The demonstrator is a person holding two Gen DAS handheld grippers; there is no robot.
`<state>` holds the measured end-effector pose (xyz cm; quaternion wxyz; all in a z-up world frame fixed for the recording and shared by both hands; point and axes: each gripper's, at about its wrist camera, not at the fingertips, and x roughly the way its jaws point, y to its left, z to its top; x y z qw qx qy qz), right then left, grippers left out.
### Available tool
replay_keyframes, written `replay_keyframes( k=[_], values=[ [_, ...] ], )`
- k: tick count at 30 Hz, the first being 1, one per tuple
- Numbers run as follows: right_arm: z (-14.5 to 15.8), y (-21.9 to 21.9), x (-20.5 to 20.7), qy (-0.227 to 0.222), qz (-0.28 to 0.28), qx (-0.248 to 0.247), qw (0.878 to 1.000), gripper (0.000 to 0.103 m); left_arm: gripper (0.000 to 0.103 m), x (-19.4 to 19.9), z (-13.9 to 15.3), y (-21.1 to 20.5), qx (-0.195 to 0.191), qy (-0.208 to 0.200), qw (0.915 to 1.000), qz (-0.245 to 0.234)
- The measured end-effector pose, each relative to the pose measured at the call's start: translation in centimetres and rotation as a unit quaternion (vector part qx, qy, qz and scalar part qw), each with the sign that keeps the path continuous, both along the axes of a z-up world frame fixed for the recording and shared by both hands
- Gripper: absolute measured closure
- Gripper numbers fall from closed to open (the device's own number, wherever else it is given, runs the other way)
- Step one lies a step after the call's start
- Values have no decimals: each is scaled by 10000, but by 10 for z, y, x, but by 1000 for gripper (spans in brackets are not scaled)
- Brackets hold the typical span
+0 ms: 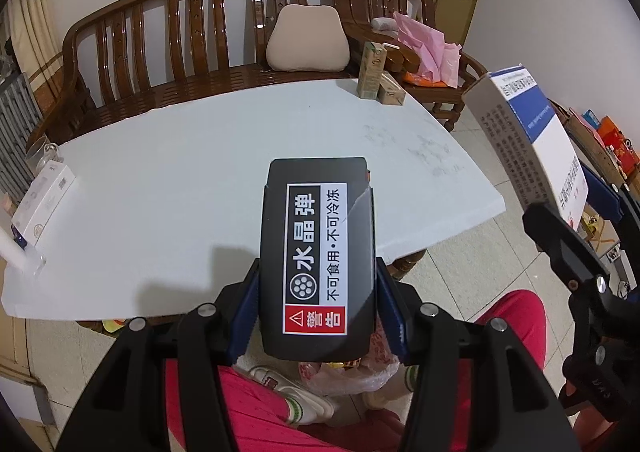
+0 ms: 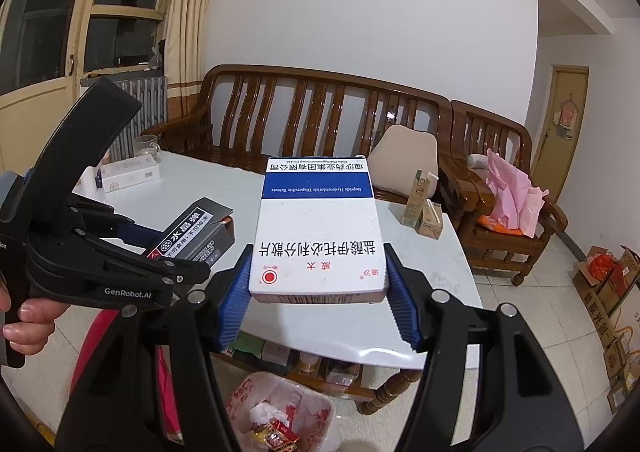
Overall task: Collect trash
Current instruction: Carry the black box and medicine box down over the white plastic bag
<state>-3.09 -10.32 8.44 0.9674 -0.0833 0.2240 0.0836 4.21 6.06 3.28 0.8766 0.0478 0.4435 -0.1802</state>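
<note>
Left gripper tilting down, squeezing a black box past the table's near edge, right gripper squeezing a white and blue box above the trash bag

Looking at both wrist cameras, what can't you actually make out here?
- Black box: its underside, hidden in both views; the left gripper covers its sides.
- Trash bag: most contents; left wrist view, the box covers it; right wrist view, the bottom edge cuts it off.
- Medicine box: in the left wrist view, its print is too small and skewed.
- Shelf under the table: items shadowed, behind the right gripper.
</note>
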Motion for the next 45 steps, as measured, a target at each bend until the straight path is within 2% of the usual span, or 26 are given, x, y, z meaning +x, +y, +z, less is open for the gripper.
replay_keyframes(
  k=[10, 27, 36, 45],
  values=[
    [-25, 3, -26, 245, -45, -76, 9997, 43, 51, -24, -33, -5, 15, 266, 9996, -78],
    [-112, -4, -33, 1289, -399, -26, 9908, 43, 51, -27, -125, -25, 63, 1190, 9924, -296],
    [-170, -11, -22, 1991, -589, 52, 9782, 43, 51, -15, -191, -29, -57, 1960, 9804, -173],
    [-239, -15, -4, 2716, -742, 22, 9595, 43, 51, 11, -259, -33, -18, 2673, 9635, 154]
  ],
)
